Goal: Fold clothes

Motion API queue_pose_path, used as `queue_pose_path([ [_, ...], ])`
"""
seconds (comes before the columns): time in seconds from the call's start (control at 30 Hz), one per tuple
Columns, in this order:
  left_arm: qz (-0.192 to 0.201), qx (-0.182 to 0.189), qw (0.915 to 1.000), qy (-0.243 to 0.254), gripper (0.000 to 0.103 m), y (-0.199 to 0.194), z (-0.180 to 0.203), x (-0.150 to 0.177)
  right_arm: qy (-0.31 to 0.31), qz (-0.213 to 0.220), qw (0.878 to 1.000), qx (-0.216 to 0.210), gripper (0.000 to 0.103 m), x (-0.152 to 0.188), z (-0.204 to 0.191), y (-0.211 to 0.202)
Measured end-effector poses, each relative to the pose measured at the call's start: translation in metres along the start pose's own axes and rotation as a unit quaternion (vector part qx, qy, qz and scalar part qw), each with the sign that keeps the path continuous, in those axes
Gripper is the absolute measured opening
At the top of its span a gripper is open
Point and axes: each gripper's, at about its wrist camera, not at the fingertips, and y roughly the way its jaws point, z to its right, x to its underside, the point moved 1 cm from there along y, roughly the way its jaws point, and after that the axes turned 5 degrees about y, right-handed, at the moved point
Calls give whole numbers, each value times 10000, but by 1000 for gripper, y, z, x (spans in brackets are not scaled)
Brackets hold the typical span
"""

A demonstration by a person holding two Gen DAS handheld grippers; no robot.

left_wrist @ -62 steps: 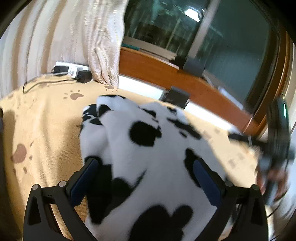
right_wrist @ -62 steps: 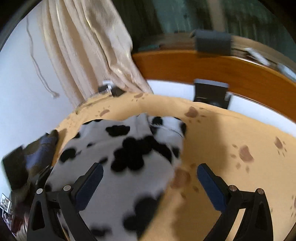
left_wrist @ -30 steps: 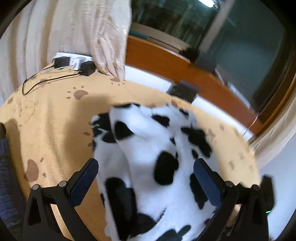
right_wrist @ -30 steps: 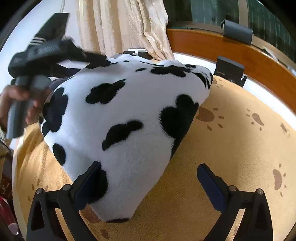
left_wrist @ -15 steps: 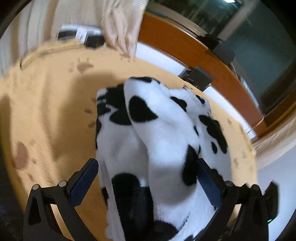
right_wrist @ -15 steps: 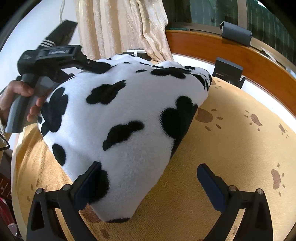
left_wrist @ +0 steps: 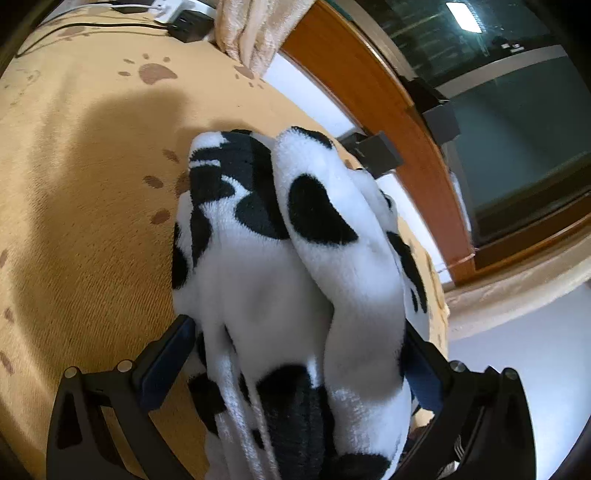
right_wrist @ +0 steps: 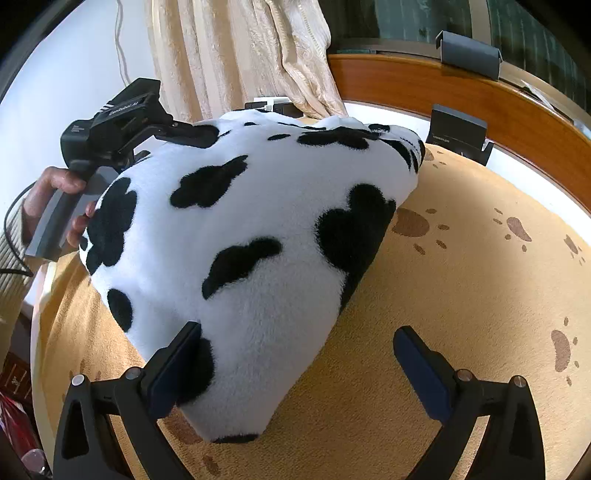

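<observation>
A fluffy white garment with black cow spots (left_wrist: 258, 280) lies bunched on a tan blanket with paw prints (left_wrist: 92, 221). In the left wrist view its folds fill the gap between the wide-apart fingers of my left gripper (left_wrist: 299, 350), which is open. In the right wrist view the garment (right_wrist: 258, 192) rises like a tent over the blanket (right_wrist: 461, 277). The left gripper (right_wrist: 181, 134) meets its upper left edge, held by a hand (right_wrist: 59, 199). My right gripper (right_wrist: 295, 354) is open; its left finger (right_wrist: 173, 369) touches the garment's near corner, and its right finger stands over bare blanket.
A cream curtain (right_wrist: 240, 55) hangs at the back, with a power strip and plugs (left_wrist: 177, 14) at its foot. A curved wooden ledge (right_wrist: 406, 81) runs behind the blanket. A small black box (right_wrist: 456, 133) stands below it and a grey one (right_wrist: 469, 53) on top.
The left gripper has pushed further into the garment, which now bulges up between its fingers. In the right wrist view the garment rose off the blanket a second ago and has since held still.
</observation>
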Motion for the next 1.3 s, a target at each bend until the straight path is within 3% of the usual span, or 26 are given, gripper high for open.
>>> queue_pose_path([
  [0.13, 159, 386, 9991, -33, 103, -3, -6, 3, 114, -50, 9999, -106, 103, 1, 3, 1],
  [0.4, -196, 361, 9982, 434, 103, 8, 13, 1, 230, -78, 9995, -206, 103, 2, 4, 1],
  [0.53, -297, 498, 9976, 383, 103, 8, 9, -3, 516, -45, 9956, -776, 103, 0, 16, -2],
  [0.63, -328, 670, 9969, 251, 103, 8, 4, -6, 1019, -12, 9849, -1401, 103, -11, 35, -6],
  [0.73, -347, 723, 9965, 224, 103, 8, 2, -7, 1913, 187, 9597, -2050, 103, -31, 67, -7],
  [0.8, -356, 721, 9965, 233, 103, 8, 2, -7, 2507, 251, 9409, -2262, 103, -45, 87, 0],
  [0.97, -365, 718, 9965, 231, 103, 7, 2, -5, 3140, 93, 9203, -2334, 103, -72, 106, 34],
  [1.07, -375, 719, 9964, 229, 103, 6, 1, -5, 3264, 4, 9193, -2200, 103, -77, 102, 52],
  [1.2, -379, 702, 9966, 225, 103, 6, 3, -5, 3133, 46, 9304, -1904, 103, -80, 94, 60],
  [1.3, -372, 695, 9967, 204, 103, 5, 2, -4, 3112, -23, 9284, -2029, 103, -83, 90, 66],
])
